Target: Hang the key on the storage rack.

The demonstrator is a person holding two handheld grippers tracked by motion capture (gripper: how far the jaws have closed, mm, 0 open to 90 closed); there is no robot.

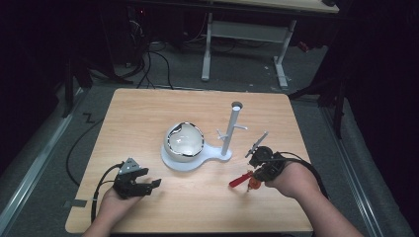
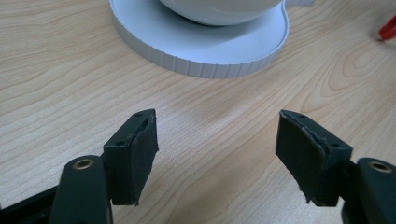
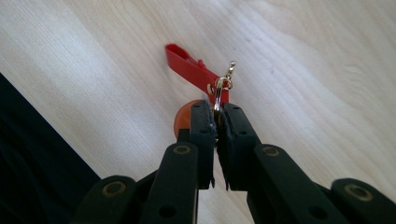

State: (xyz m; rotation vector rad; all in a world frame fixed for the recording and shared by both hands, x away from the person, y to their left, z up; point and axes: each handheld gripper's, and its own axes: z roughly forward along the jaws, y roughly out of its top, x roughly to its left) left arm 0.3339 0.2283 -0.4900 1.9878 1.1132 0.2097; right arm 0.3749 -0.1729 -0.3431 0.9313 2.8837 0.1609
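A keychain with a red strap (image 3: 191,70), a gold ring (image 3: 219,88) and an orange piece (image 3: 183,119) hangs above the wooden table. My right gripper (image 3: 215,114) is shut on its ring. In the high view, the right gripper (image 1: 254,177) is at the table's front right with the red strap (image 1: 239,179) sticking out to its left. My left gripper (image 1: 152,177) rests at the front left, open with nothing between its fingers (image 2: 140,149). A white stand's post (image 1: 231,129) with small pegs rises from a flat base (image 1: 170,163) at the centre.
A round white bowl with a dark rim (image 1: 184,142) sits on the stand's base (image 2: 201,51), just beyond the left gripper. Bare wood lies between the two grippers. Cables (image 1: 148,69) and another table's legs (image 1: 206,49) are on the floor behind.
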